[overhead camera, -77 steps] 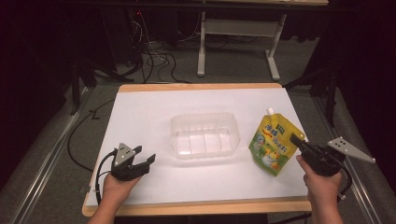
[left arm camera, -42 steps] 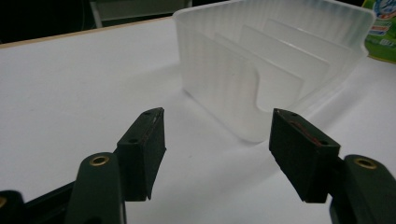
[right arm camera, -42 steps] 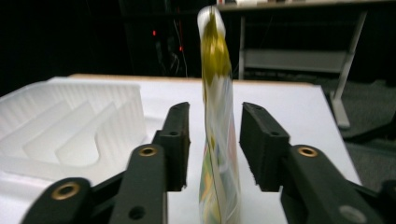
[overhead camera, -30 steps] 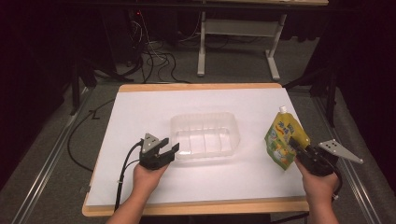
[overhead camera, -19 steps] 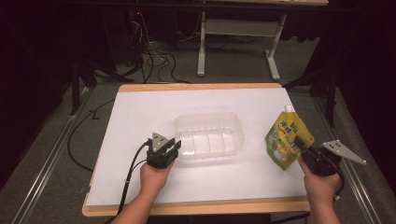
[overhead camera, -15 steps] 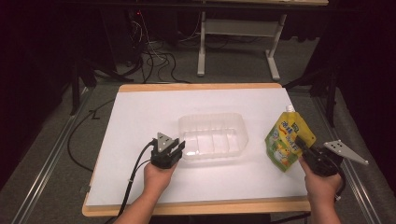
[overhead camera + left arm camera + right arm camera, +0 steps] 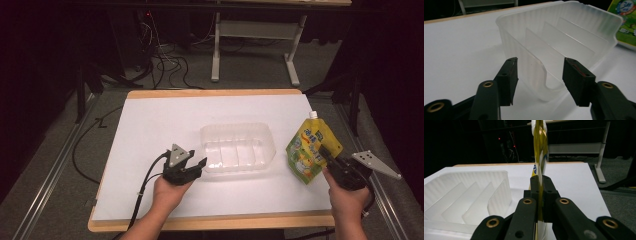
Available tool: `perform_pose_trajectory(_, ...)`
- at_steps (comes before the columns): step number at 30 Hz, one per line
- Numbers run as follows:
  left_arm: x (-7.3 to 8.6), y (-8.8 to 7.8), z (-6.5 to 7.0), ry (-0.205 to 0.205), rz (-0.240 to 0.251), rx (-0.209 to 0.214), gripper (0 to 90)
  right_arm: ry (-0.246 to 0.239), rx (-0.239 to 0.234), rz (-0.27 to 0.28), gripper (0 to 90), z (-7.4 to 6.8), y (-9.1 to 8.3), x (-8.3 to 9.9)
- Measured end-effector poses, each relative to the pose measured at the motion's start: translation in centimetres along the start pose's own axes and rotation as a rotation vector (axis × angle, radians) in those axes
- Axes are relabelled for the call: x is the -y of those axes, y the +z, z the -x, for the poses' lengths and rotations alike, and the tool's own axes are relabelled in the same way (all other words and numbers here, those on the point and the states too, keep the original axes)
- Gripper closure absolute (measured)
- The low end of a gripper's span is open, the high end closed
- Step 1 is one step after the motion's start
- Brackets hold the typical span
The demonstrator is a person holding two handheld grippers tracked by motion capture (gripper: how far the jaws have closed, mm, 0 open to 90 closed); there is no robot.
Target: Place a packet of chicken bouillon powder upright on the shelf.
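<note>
Right tool clenched on the pouch, held upright at right of frame, ready for dropping in. Left tool released, just opening astride the near corner of the clear tray at centre of the surface, probably steadying.

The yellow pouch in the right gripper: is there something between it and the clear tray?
Nothing visible does. Bare white table separates the pouch, clamped in the right gripper, from the tray.
</note>
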State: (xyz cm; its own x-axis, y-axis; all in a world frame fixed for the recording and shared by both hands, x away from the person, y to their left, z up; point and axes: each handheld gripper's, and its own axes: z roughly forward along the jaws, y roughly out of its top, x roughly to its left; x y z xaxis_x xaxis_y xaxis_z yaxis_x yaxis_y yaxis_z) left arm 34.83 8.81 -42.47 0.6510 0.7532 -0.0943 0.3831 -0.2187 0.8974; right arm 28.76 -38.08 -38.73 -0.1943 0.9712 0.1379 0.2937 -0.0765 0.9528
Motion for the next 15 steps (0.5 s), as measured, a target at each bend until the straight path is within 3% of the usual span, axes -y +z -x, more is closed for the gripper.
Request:
perform_pose_trajectory(4,1.6,-1.7,-1.9,-0.018,0.031,0.002,43.1,-0.017,-0.002,0.013,90.0,-0.5,0.0,-0.3)
perform_pose_trajectory(7,2.4,-1.8,-3.0,-0.049,0.009,-0.006,41.8,-0.027,-0.006,0.021,90.0,-1.2,0.1,-0.7)
perform_pose_trajectory(11,2.8,-1.9,-3.7,-0.061,0.01,-0.012,38.7,-0.028,-0.016,0.043,90.0,-1.9,0.3,-1.5)
perform_pose_trajectory(15,2.9,-1.7,-3.6,-0.038,0.002,-0.015,35.0,-0.044,-0.017,0.057,90.0,-2.6,0.5,-2.7)
